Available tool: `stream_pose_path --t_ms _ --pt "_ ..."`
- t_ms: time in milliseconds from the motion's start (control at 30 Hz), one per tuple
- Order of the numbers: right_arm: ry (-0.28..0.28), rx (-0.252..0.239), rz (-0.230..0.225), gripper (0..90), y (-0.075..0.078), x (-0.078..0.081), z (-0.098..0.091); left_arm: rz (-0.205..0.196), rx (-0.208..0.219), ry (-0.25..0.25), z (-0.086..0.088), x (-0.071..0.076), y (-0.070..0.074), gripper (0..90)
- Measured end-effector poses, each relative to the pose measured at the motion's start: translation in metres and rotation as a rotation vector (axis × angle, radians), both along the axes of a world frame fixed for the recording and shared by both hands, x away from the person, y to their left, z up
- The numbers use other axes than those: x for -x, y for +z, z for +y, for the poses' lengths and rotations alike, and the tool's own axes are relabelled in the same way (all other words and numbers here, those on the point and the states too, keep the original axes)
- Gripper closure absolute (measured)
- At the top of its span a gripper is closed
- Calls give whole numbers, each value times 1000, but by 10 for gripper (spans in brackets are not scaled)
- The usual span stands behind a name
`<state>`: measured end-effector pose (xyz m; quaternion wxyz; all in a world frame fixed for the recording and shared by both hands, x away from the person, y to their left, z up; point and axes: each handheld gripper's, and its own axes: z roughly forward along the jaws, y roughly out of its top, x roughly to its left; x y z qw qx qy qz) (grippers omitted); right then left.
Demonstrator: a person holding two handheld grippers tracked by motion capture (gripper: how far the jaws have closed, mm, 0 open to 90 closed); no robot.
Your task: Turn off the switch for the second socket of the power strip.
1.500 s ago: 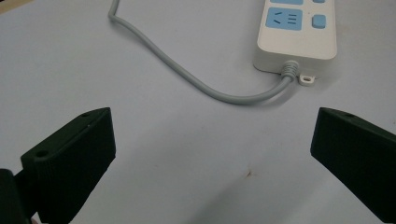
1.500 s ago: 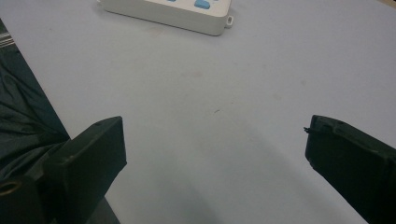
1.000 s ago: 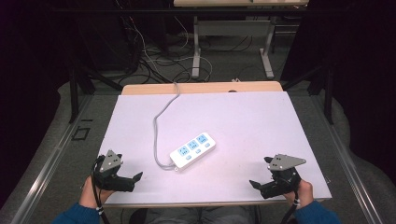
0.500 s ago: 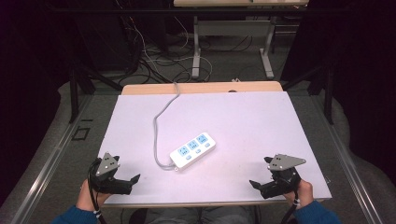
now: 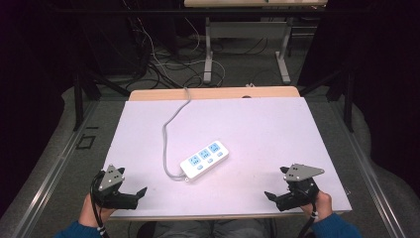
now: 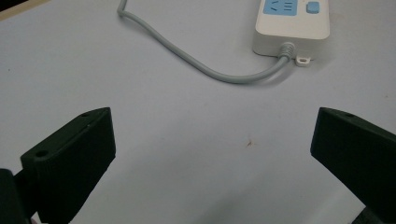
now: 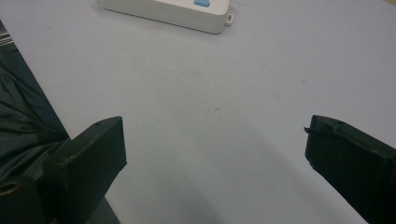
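A white power strip (image 5: pixel 205 159) with blue sockets lies near the middle of the white table top (image 5: pixel 257 129). Its grey cable (image 5: pixel 171 124) curls back and runs off the far edge. My left gripper (image 5: pixel 140 194) rests at the front left corner, open and holding nothing. At the front right corner my right gripper (image 5: pixel 270 196) is open and holds nothing too. In the left gripper view the strip's end (image 6: pixel 292 23) and cable (image 6: pixel 201 65) lie ahead of the wide-apart jaws. The strip's edge (image 7: pixel 168 11) also lies far ahead in the right gripper view.
A wooden strip (image 5: pixel 213 93) edges the table's far side. Beyond it stand the metal legs of another desk (image 5: pixel 208 49) and loose cables on the floor (image 5: pixel 158 64). Dark cloth (image 7: pixel 23 121) hangs below the table's front edge.
The left gripper has slid slightly toward the front left corner. The right gripper and the power strip have not moved.
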<state>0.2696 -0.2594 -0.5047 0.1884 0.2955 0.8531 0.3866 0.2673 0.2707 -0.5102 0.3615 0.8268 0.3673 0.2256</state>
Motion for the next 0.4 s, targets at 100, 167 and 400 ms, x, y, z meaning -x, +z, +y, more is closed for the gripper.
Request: stream_pose_path --t_ms 100,167,400 --pt "-4 -2 4 46 0 1 0 -2 -9 -3 -1 0 -1 3" --pt "-1 -2 1 46 0 0 0 2 -13 -11 -2 0 -1 2" --pt "-6 -5 6 45 0 0 0 7 -15 -10 -2 -1 -1 2"
